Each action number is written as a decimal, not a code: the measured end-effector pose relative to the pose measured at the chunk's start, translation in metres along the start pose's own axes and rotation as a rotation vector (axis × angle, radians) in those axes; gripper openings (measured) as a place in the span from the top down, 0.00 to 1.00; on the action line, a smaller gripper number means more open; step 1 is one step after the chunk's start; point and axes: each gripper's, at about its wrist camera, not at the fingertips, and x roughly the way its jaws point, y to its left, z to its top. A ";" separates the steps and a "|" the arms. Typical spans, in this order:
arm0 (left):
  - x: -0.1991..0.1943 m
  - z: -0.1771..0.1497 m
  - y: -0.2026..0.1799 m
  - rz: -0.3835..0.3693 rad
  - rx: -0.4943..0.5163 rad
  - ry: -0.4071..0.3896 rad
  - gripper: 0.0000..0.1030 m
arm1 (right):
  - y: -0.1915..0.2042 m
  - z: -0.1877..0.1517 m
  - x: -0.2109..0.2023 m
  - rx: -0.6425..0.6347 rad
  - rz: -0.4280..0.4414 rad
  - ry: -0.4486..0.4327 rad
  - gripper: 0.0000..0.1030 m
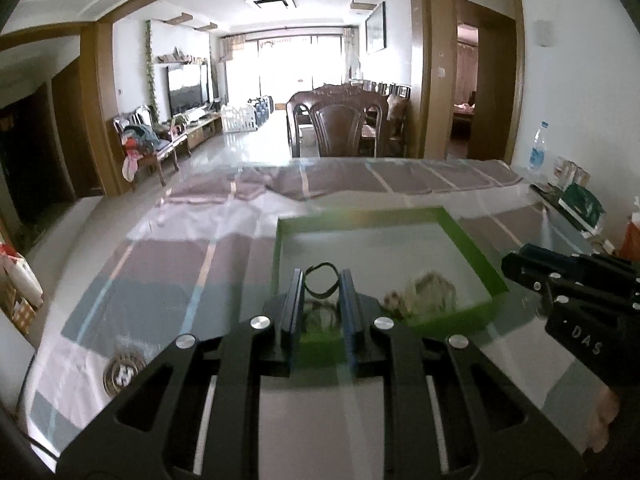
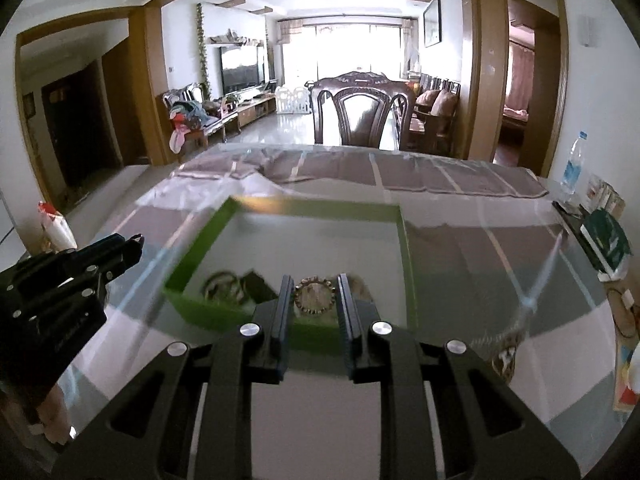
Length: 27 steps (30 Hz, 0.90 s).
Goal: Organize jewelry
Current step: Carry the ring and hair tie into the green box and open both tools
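Gripping a thin black loop band (image 1: 320, 280) in left claw (image 1: 322, 292), a gold beaded bracelet (image 2: 315, 295) in right claw (image 2: 314, 298), both narrowly parted, directly above shallow green tray (image 1: 472, 248).

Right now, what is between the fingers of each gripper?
Left wrist view: left gripper pinches a dark loop. Right wrist view: right gripper pinches a beaded ring-shaped bracelet.

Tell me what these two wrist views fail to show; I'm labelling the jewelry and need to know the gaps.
- Left wrist view: pieces left in the green tray are motion-blurred; the left gripper hides part of them.
- Right wrist view: the blurred items in the tray's near left corner cannot be identified.
- Both views: the dark loop and beaded bracelet are partly covered by fingers.
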 end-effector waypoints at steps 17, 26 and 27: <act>0.127 -0.003 0.003 0.010 -0.011 0.200 0.83 | -0.011 -0.004 0.139 0.074 -0.082 0.243 0.79; 0.138 -0.013 -0.001 -0.012 -0.012 0.237 0.83 | -0.019 -0.018 0.143 0.094 -0.077 0.265 0.79; 0.138 -0.013 -0.001 -0.013 -0.011 0.238 0.83 | -0.020 -0.019 0.143 0.097 -0.076 0.267 0.79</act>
